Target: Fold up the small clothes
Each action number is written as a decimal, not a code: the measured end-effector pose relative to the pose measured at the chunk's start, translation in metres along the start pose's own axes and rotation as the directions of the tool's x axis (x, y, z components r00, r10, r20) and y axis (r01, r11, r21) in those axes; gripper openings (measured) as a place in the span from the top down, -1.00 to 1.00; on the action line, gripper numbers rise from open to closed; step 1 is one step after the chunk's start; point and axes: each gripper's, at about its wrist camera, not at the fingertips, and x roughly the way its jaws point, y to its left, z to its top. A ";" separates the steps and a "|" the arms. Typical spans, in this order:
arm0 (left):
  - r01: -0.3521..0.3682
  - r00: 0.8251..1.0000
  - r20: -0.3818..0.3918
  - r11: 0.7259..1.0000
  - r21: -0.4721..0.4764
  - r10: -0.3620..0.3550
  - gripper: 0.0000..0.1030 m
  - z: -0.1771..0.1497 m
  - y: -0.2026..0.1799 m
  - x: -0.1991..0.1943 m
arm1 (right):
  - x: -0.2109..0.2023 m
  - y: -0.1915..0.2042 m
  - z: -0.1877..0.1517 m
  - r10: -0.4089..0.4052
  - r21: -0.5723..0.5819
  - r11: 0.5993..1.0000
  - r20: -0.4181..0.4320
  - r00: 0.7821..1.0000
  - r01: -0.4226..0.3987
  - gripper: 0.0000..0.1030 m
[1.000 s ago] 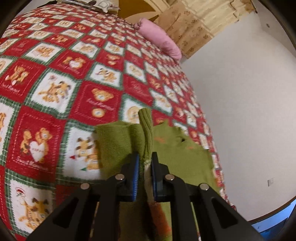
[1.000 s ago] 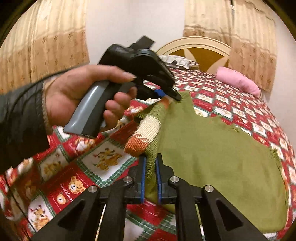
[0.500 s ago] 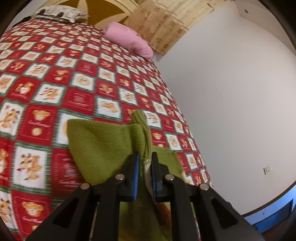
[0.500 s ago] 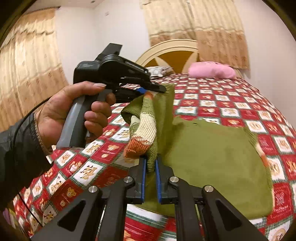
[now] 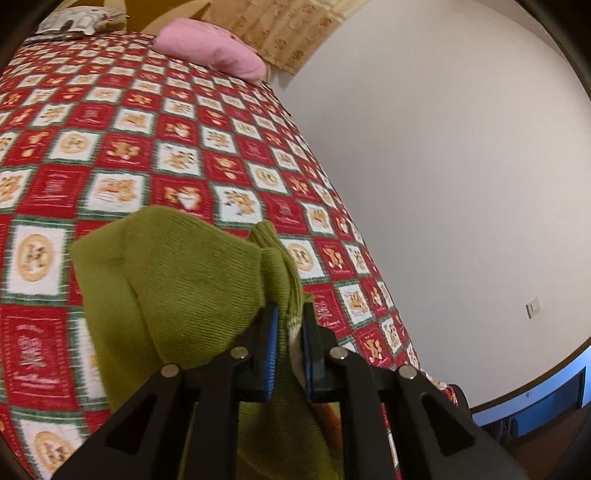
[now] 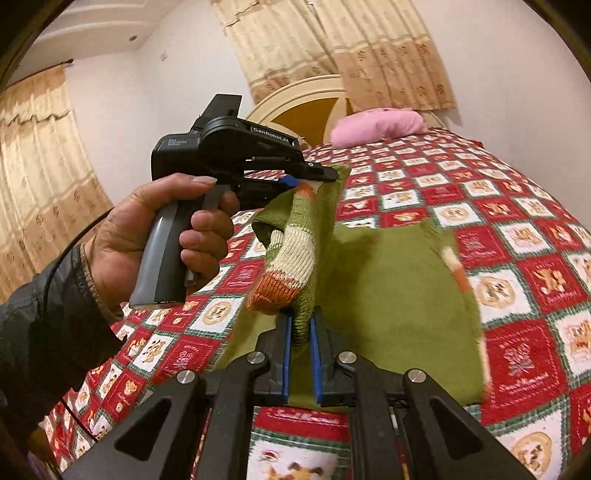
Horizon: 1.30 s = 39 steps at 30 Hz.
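I have the left gripper [image 6: 314,173] and the right gripper [image 6: 300,354] each pinched narrow on the sweater's [image 6: 388,295] lifted edge. The rest lies flat on the bed [image 6: 517,221], long axis toward 12 o'clock; the striped sleeve [image 6: 291,258] hangs toward 6.

Ribbed knit green sweater [image 6: 388,295] lies on a printed cloth bedspread [image 6: 517,206].

My count of what's on and around the bed

I hold two grippers, left gripper [image 6: 314,173] and right gripper [image 6: 299,332], sharing one green sweater [image 6: 388,295]; one patchwork bedspread [image 5: 110,147], one pink pillow [image 6: 380,123], one patterned pillow [image 5: 74,22], one headboard [image 6: 306,107], two curtains.
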 end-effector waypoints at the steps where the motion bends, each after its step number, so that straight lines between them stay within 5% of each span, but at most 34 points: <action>1: 0.003 1.000 -0.008 1.000 0.004 -0.003 0.76 0.000 -0.003 0.005 | -0.002 -0.004 0.000 0.000 0.012 1.000 0.000 1.000 0.000 0.84; 16: -0.002 0.990 -0.138 0.997 0.073 0.012 0.76 -0.016 -0.044 0.095 | -0.021 -0.084 -0.019 -0.056 0.202 0.978 -0.024 0.998 0.060 0.84; 21: -0.065 0.985 -0.152 0.993 0.102 0.080 0.70 -0.025 -0.053 0.115 | -0.017 -0.113 -0.032 -0.064 0.281 0.956 -0.060 0.996 0.078 0.84; 26: -0.109 0.990 -0.067 0.970 0.218 0.126 0.46 -0.041 -0.070 0.085 | -0.015 -0.117 -0.037 -0.050 0.298 0.952 -0.071 0.996 0.069 0.84; 30: -0.221 0.975 0.050 0.913 0.343 0.217 -0.16 -0.072 -0.075 0.037 | -0.012 -0.121 -0.041 -0.035 0.304 0.951 -0.081 0.996 0.058 0.84; 34: -0.410 0.912 0.173 0.793 0.451 0.373 -0.47 -0.134 -0.068 -0.012 | -0.008 -0.127 -0.042 -0.009 0.325 0.945 -0.083 0.997 0.035 0.82; 39: -0.472 0.880 0.188 0.757 0.452 0.437 -0.64 -0.190 -0.052 -0.033 | -0.005 -0.127 -0.042 -0.008 0.324 0.945 -0.077 0.997 0.033 0.80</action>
